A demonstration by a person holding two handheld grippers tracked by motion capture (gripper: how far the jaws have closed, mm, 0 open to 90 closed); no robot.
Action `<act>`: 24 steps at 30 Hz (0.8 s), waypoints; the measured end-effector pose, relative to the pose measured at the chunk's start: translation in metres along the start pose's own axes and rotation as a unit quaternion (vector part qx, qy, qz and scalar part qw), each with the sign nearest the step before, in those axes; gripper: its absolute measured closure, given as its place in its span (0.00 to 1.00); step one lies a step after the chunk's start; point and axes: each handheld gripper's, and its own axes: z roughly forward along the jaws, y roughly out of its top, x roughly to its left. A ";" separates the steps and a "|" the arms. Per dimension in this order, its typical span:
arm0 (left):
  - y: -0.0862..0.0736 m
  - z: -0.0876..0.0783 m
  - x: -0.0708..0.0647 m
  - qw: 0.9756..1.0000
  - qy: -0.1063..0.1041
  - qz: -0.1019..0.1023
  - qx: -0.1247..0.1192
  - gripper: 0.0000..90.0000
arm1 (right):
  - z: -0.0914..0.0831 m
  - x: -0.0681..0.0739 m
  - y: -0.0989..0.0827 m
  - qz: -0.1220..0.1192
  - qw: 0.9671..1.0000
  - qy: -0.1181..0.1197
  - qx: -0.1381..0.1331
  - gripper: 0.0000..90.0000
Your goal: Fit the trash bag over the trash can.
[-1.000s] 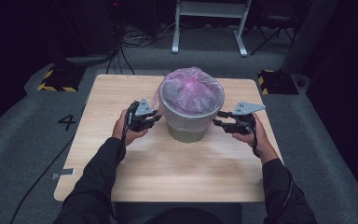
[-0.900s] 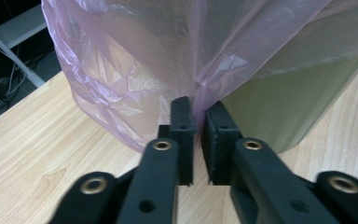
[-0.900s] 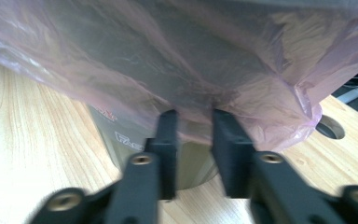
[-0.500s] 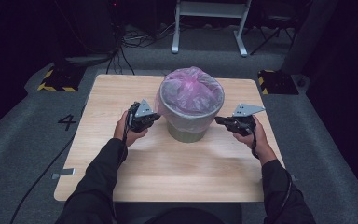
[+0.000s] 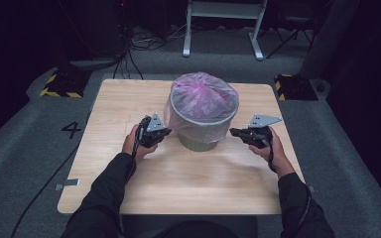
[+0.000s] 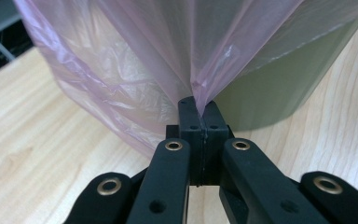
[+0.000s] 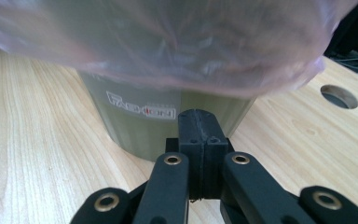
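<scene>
While the left claw (image 6: 199, 109) pinches the pink bag (image 6: 135, 70) over the bin (image 6: 270, 93), right claw (image 7: 199, 122) clenched on nothing, just beside the bin, pale wooden counter (image 5: 188, 183).

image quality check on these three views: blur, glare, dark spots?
High view: table evenly lit, surroundings nearly black, bag slightly glossy. Left gripper view: sharp, creases in the bag readable where the left tool pinches it. Right gripper view: bag overhang soft and blurred up top, bin label legible, right tool crisp.
</scene>
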 end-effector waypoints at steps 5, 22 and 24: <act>-0.005 0.006 -0.002 1.000 -0.002 -0.003 0.012 1.00 | 0.004 -0.001 -0.006 0.010 1.000 0.003 0.004 1.00; -0.015 -0.008 0.000 0.998 0.033 -0.053 0.022 0.31 | -0.001 -0.002 -0.011 0.014 1.000 0.007 0.009 0.85; -0.019 -0.018 -0.002 0.997 0.038 -0.059 0.012 0.26 | -0.003 -0.002 -0.010 0.013 1.000 0.003 0.009 0.75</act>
